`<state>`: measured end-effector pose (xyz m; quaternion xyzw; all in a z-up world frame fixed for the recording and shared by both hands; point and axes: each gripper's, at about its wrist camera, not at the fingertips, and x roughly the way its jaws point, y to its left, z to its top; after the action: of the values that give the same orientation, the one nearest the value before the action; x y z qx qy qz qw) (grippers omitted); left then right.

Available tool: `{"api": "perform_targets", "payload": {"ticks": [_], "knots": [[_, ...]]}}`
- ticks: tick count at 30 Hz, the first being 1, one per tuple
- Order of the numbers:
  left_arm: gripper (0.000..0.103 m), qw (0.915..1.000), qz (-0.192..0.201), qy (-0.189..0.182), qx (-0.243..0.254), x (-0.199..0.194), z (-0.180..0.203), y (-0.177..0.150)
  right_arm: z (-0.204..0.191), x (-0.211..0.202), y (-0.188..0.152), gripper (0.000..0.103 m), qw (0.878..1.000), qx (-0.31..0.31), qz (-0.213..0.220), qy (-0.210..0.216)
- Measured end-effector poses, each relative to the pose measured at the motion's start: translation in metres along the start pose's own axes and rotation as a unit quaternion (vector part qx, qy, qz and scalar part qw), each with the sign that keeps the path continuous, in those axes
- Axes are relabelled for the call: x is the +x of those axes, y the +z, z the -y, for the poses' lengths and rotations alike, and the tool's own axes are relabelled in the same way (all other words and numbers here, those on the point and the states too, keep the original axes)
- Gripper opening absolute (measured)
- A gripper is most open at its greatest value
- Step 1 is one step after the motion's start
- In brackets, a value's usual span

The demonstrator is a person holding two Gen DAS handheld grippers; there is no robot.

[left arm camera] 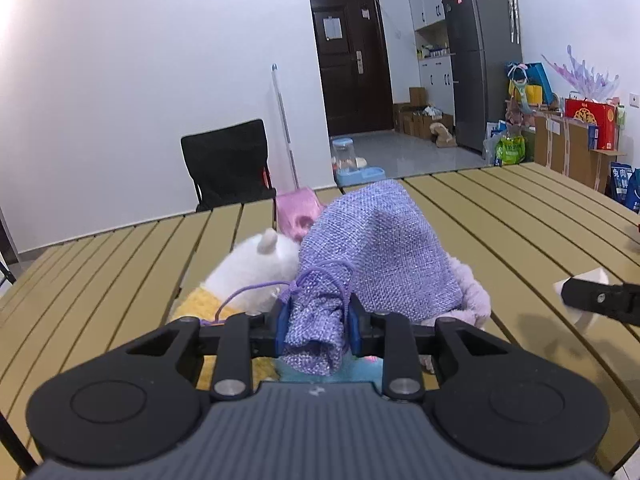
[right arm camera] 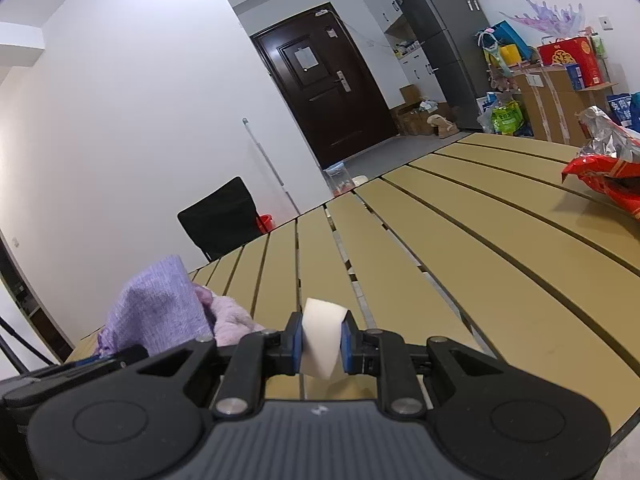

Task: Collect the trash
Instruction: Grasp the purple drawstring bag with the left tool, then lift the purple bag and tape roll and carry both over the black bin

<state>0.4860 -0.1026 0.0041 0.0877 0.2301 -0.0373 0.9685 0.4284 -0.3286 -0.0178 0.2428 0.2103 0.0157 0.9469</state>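
My left gripper (left arm camera: pixel 316 330) is shut on the bunched mouth of a purple drawstring bag (left arm camera: pixel 380 248), which stands up over soft toys on the slatted table (left arm camera: pixel 520 240). The bag also shows at the left of the right wrist view (right arm camera: pixel 160 308). My right gripper (right arm camera: pixel 322 340) is shut on a piece of white paper (right arm camera: pixel 320 336) and holds it above the table (right arm camera: pixel 500 280). That gripper shows at the right edge of the left wrist view (left arm camera: pixel 600 300), to the right of the bag. A red and silver foil wrapper (right arm camera: pixel 608 164) lies on the table at the far right.
A white plush toy (left arm camera: pixel 256 268), a yellow one (left arm camera: pixel 200 304) and a pale purple fluffy one (left arm camera: pixel 472 292) lie around the bag. A black chair (left arm camera: pixel 228 164) stands behind the table. A fridge (left arm camera: pixel 480 52) and boxes (left arm camera: pixel 576 148) line the right wall.
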Motion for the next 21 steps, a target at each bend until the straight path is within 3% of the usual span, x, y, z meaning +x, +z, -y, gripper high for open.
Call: {"api": "perform_targets", "payload": {"ticks": [21], "knots": [[0.028,0.9988,0.006,0.043,-0.024,-0.075,-0.004,0.001,0.000,-0.021,-0.002,0.018,0.998,-0.020,-0.005,0.057]]}}
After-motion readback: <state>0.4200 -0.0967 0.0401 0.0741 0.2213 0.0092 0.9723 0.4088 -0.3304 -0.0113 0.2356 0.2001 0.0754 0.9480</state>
